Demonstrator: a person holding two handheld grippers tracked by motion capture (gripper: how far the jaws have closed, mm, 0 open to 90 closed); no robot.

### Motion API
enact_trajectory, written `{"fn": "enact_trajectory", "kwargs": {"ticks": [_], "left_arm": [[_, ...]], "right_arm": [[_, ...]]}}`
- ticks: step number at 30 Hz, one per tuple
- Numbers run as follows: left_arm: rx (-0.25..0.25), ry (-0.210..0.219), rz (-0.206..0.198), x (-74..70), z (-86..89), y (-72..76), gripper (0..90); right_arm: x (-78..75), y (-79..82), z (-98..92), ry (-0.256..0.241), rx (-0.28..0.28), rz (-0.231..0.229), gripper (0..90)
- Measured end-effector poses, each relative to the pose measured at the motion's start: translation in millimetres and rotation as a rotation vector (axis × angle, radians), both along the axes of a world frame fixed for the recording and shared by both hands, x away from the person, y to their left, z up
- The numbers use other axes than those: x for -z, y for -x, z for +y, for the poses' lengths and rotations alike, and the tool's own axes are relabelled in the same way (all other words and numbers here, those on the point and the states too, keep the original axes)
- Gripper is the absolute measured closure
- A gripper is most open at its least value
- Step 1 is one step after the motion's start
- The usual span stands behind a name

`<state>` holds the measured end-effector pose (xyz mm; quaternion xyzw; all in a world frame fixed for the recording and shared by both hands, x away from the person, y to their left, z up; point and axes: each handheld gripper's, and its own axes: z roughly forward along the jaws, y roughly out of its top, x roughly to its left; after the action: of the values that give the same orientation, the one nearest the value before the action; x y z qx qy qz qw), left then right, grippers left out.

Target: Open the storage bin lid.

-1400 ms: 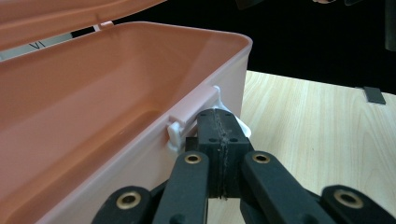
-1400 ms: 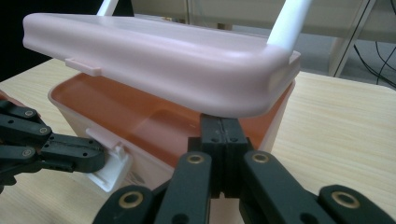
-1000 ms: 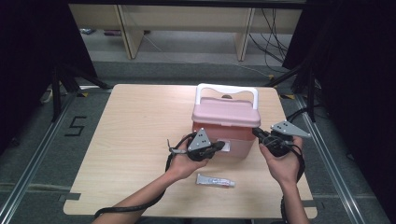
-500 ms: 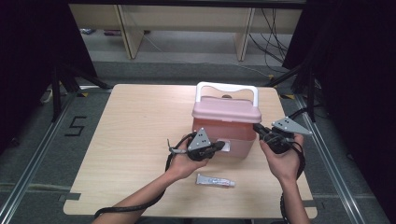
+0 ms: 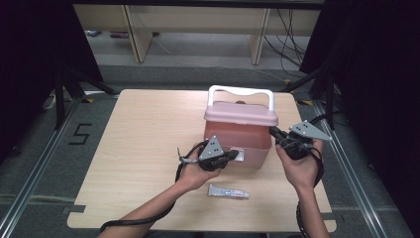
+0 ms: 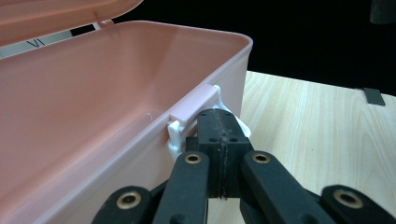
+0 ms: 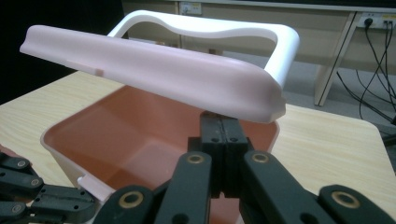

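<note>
High view first: a pink storage box (image 5: 237, 144) sits right of centre on the desk (image 5: 138, 148), its white carry handle (image 5: 241, 92) standing up behind the lid; the lid (image 5: 241, 114) is raised a little at the front, and the work in hand looks like opening it fully. Left claw (image 5: 233, 155) sits at the middle of the box's front wall, low in the frame; in the left gripper view that claw (image 6: 222, 140) is clenched, pads pressed flat together right against the white front latch (image 6: 194, 114); whether a sliver of latch is pinched between them I can't quite tell, so call it closed on nothing. Right claw (image 5: 274, 134) pokes in at the box's right end, just under the lid edge; the right gripper view shows that claw (image 7: 223, 140) squeezed tight too, its tip tucked below the lid's (image 7: 154, 70) rim with the empty pink interior beyond. A small white tube (image 5: 228, 191) lies near the bottom of the frame, between the two forearms, apart from the box. To do this well: keep the left claw steady on the front so the box doesn't skid; let the right tip lift along the rim in a smooth arc toward the hinge; don't pry sideways, the lid could slip off the tip and drop.
</note>
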<state>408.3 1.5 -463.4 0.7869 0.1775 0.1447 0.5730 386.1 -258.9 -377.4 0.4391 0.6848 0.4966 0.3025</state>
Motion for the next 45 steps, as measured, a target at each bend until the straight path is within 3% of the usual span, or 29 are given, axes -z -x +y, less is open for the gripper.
{"fn": "enact_trajectory", "kwargs": {"ticks": [8, 9, 12, 13, 18, 25, 33, 34, 40, 42, 45], "left_arm": [[0.001, 0.002, 0.001, 0.0, -0.1, -0.3, 89.8], [0.001, 0.002, 0.001, 0.0, -0.1, -0.3, 89.8], [0.0, 0.003, 0.002, 0.2, -0.1, -0.2, 89.8], [0.0, 0.003, 0.002, 0.2, -0.1, -0.3, 89.8], [0.001, -0.001, 0.001, -0.1, -0.2, -0.6, 89.8], [0.009, 0.007, -0.002, 0.5, -2.6, -1.9, 89.8], [-0.001, 0.001, 0.001, 0.1, -2.5, -1.3, 89.8], [0.0, 0.003, 0.002, 0.2, -2.4, -1.3, 89.8], [-0.001, 0.004, 0.003, 0.4, -2.4, -1.3, 89.8], [-0.001, 0.005, 0.003, 0.4, -2.4, -1.3, 89.8], [-0.002, 0.005, 0.003, 0.5, -2.3, -1.2, 89.8]], "right_arm": [[-4.9, -3.1, 1.7, -0.015, 0.02, -0.014, 90.0], [-5.6, -5.0, 0.4, 0.005, 0.015, -0.035, 90.0], [-7.8, -5.2, 2.1, -0.013, 0.023, -0.019, 90.0], [-8.2, -6.5, 1.7, -0.008, 0.021, -0.035, 90.0], [-10.4, -8.0, 2.9, -0.017, 0.029, -0.038, 90.0], [-13.1, -12.4, 1.6, 0.007, 0.035, -0.048, 90.0], [-15.2, -16.1, 1.8, 0.001, 0.043, -0.058, 90.0], [-15.6, -15.0, 3.4, -0.019, 0.053, -0.041, 90.0], [-17.4, -19.4, 1.7, 0.002, 0.047, -0.072, 90.0], [-18.4, -18.7, 2.7, -0.011, 0.055, -0.055, 90.0], [-19.2, -20.7, 2.6, -0.02, 0.058, -0.065, 90.0]]}}
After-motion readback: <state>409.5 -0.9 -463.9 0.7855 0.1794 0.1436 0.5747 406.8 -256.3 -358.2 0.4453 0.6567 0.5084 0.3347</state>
